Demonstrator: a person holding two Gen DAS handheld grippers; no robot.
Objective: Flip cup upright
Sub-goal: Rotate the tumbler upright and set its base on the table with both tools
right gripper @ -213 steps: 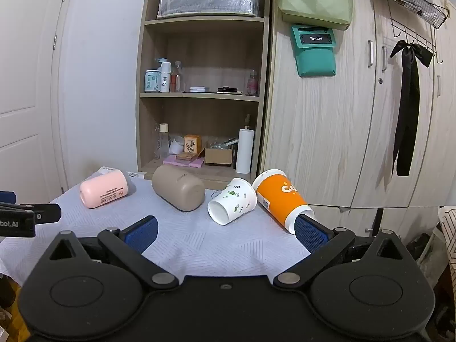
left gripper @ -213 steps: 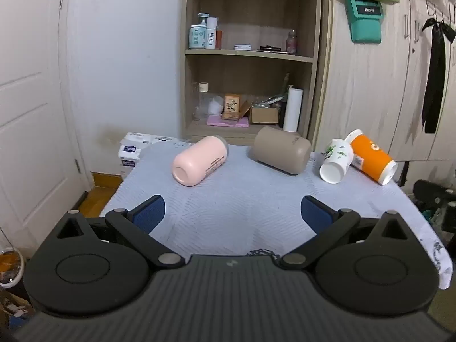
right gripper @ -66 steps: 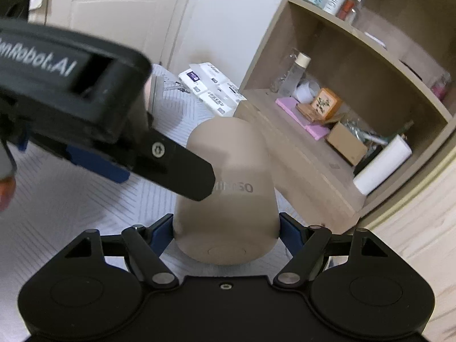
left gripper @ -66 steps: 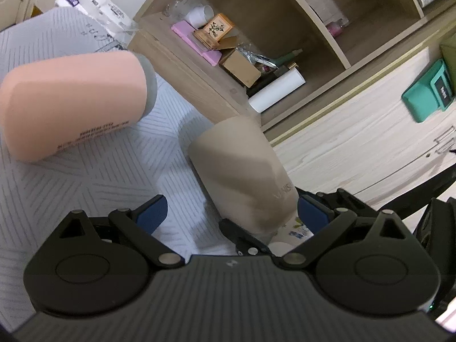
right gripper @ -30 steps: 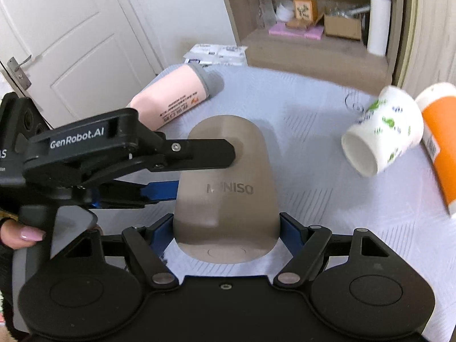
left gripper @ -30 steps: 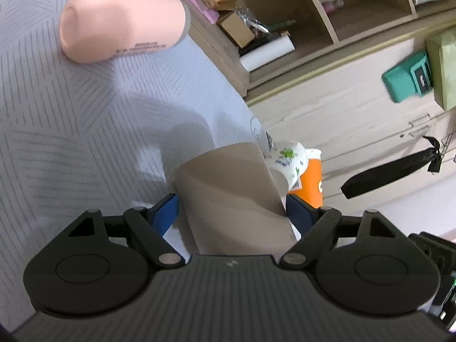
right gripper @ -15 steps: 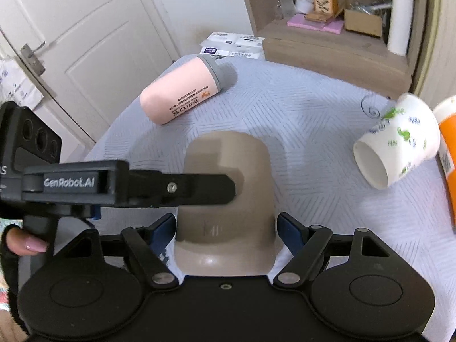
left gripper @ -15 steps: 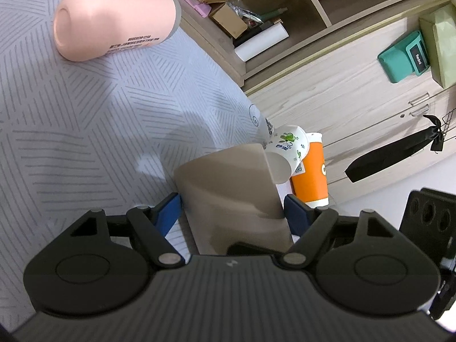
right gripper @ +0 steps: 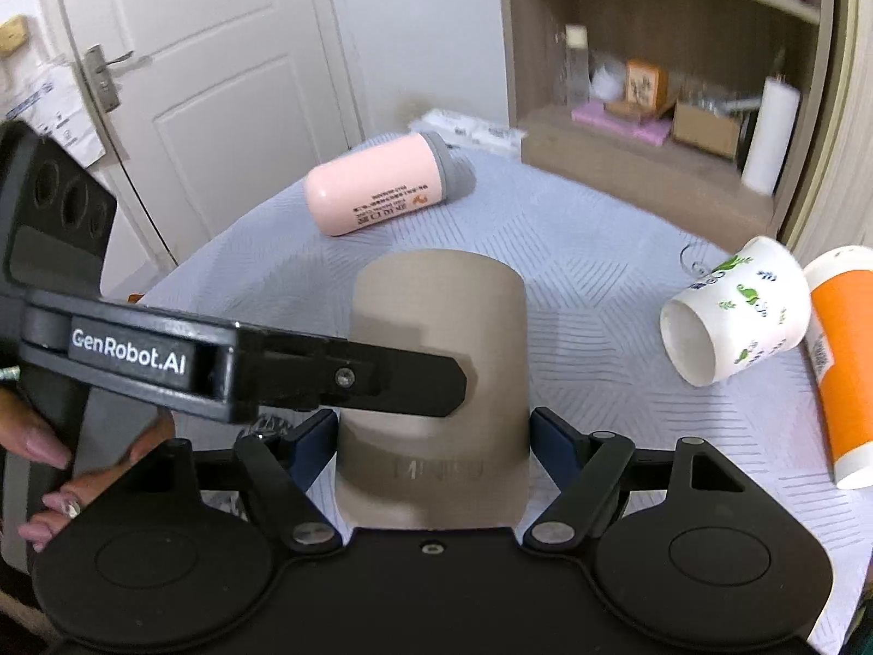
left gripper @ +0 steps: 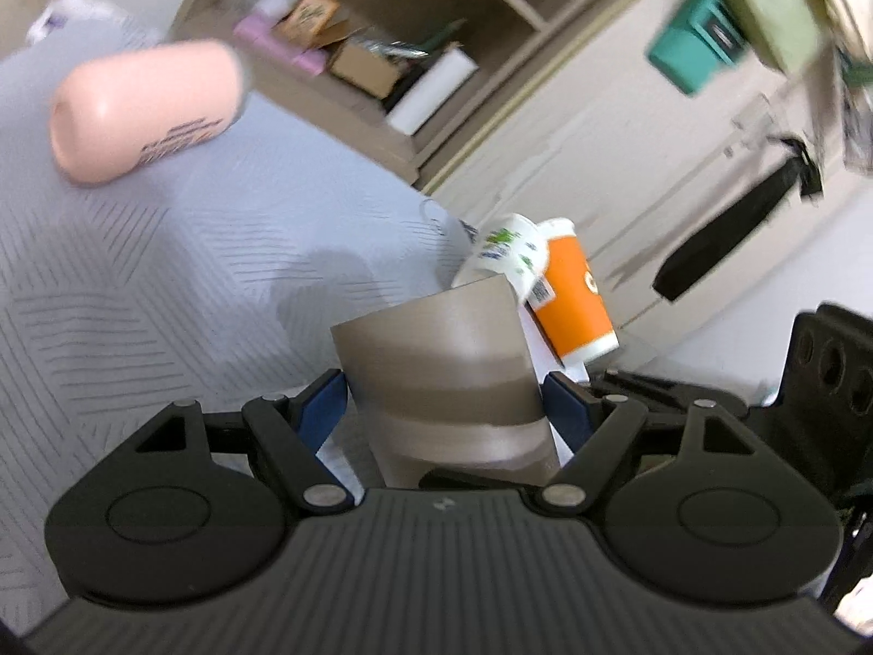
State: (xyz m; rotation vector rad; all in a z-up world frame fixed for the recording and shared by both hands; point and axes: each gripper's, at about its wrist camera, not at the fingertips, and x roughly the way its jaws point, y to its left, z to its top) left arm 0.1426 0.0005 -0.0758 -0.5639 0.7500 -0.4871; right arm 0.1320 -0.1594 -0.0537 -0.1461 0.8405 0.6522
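Observation:
The taupe cup (right gripper: 436,338) stands nearly on end on the grey table cloth (right gripper: 573,229), held from two sides. My right gripper (right gripper: 434,445) is shut on its lower part, blue pads against both sides. My left gripper (left gripper: 444,406) is shut on the same cup (left gripper: 436,360); one of its fingers (right gripper: 382,379) crosses the cup's front in the right wrist view. The cup's far end hides whether that end is the mouth or the base.
A pink bottle (right gripper: 376,191) lies on its side at the far left of the table. A white leaf-print cup (right gripper: 731,311) and an orange cup (right gripper: 843,360) lie on their sides at the right. A wooden shelf unit (right gripper: 655,54) stands behind the table, a white door (right gripper: 207,82) at the left.
Both grippers have kept their hold and turned the taupe cup from lying flat to nearly on end. The left wrist view has tilted and blurred with the motion.

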